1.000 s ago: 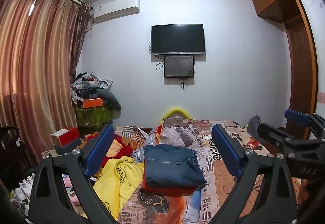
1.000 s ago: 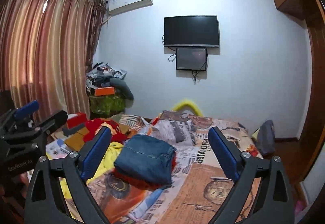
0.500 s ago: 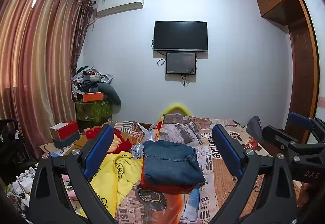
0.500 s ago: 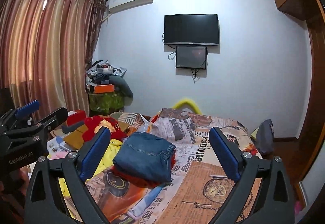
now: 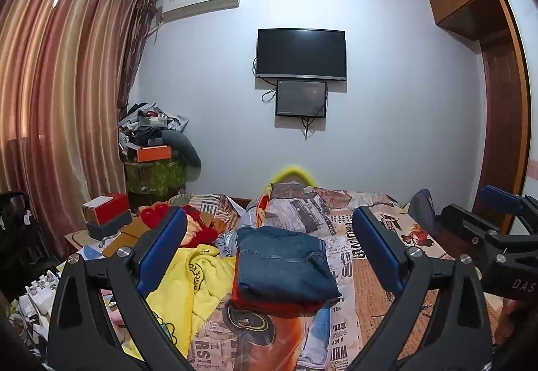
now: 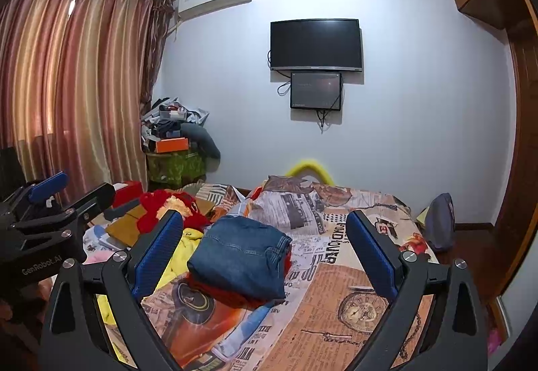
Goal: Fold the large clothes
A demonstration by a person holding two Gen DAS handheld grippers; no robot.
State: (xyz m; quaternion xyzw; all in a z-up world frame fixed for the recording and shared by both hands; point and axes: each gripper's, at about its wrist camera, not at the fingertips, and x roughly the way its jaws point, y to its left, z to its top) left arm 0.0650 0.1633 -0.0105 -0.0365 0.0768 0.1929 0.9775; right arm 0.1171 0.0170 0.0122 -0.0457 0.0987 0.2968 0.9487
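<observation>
Folded blue jeans (image 5: 282, 261) lie on a folded red garment (image 5: 269, 303) in the middle of the bed (image 5: 353, 270); they also show in the right wrist view (image 6: 240, 258). A crumpled yellow garment (image 5: 191, 283) lies left of the stack, with a red one (image 6: 161, 209) behind it. My left gripper (image 5: 269, 253) is open and empty, held above the bed in front of the stack. My right gripper (image 6: 262, 250) is open and empty too, to the right of the left one.
The bed has a newspaper-print cover (image 6: 336, 287). A cluttered side table (image 5: 107, 219) with a red box stands at the left by the curtains (image 5: 67, 102). A pile of things (image 5: 151, 142) fills the far corner. A wardrobe (image 5: 504, 135) is at the right.
Both grippers have risen and tilted up slightly, so the stack sits lower in view. Both stay open and empty. The clothes have not moved.
</observation>
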